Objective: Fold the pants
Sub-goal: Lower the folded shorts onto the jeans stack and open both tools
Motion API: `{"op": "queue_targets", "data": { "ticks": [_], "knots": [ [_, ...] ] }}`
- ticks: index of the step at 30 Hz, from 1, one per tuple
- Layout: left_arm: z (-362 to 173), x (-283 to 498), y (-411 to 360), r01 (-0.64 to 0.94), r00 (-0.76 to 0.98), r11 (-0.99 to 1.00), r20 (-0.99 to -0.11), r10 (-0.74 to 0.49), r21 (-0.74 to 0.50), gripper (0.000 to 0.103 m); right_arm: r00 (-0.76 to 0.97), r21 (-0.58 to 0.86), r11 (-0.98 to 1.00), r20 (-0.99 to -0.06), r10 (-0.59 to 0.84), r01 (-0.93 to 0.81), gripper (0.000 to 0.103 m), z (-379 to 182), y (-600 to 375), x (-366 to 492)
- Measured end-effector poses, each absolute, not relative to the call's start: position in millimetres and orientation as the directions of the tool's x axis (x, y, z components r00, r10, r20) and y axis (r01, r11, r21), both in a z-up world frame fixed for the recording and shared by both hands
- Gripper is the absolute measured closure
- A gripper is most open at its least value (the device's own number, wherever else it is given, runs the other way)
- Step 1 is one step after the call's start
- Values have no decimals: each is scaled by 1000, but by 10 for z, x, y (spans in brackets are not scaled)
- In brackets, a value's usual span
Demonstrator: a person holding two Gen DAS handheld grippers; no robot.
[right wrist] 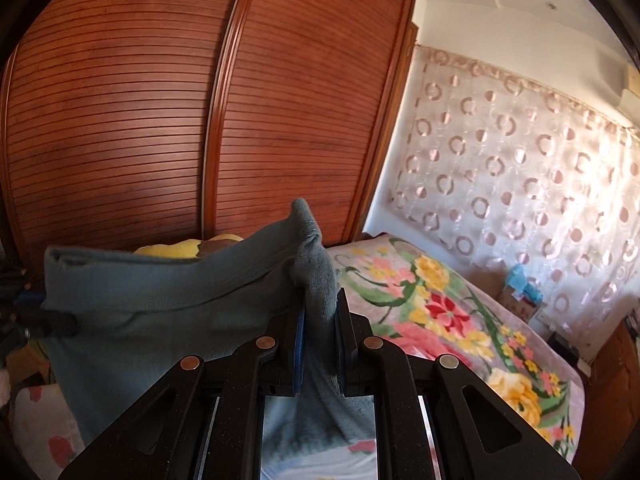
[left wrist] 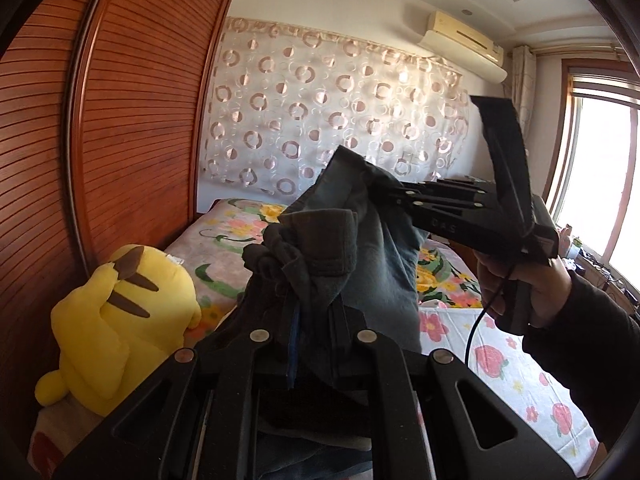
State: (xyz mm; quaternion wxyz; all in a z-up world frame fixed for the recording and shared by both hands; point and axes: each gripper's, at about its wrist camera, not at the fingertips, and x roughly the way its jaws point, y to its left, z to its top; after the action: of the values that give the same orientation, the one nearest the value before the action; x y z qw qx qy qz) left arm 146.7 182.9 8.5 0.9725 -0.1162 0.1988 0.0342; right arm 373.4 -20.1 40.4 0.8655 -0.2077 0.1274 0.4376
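The grey-blue pants [left wrist: 376, 248] hang in the air above the bed, held by both grippers. My left gripper [left wrist: 308, 300] is shut on a bunched edge of the pants, close to the camera. In the left wrist view my right gripper [left wrist: 384, 192] comes in from the right, held by a hand, and is shut on the pants' upper edge. In the right wrist view my right gripper [right wrist: 320, 312] pinches a fold of the pants [right wrist: 160, 312], which stretch away to the left. The lower part of the pants is hidden.
A bed with a floral blanket [right wrist: 440, 312] and strawberry-print sheet [left wrist: 500, 364] lies below. A yellow plush toy [left wrist: 120, 320] sits at the left against the brown slatted wardrobe [right wrist: 200, 120]. A patterned curtain [left wrist: 340, 120] covers the far wall; a window [left wrist: 600, 184] is at right.
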Motion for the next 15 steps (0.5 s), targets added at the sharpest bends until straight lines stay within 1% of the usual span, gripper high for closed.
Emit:
{"op": "queue_targets", "data": {
  "ticks": [5,8,10,12,14,15],
  "knots": [
    [-7,1433,1875,-135,917,960,-397,28,-245,90,568,-252,510,-425,705,-822,91,428,-39,3840],
    [-84,1464,1877,-153,908,957,-418,39,-245,90,556,-237,506,-441,705,-830,91,414,-14,3886],
    [-141,1479,1892,-163,901,953,-433,38,-256,90,551,-217,513,-456,699,-830,81,424,-1,3940],
    [-179,1491,1903,-173,895,951,-445,44,-255,90,554,-191,531,-454,698,-825,66,459,-41,3987],
    [-209,1489,1917,-196,886,946,-460,58,-259,90,542,-162,531,-447,712,-832,62,495,-114,4019],
    [-224,1480,1926,-197,886,943,-460,54,-268,89,540,-150,536,-447,713,-831,62,505,-158,4041]
  ]
}}
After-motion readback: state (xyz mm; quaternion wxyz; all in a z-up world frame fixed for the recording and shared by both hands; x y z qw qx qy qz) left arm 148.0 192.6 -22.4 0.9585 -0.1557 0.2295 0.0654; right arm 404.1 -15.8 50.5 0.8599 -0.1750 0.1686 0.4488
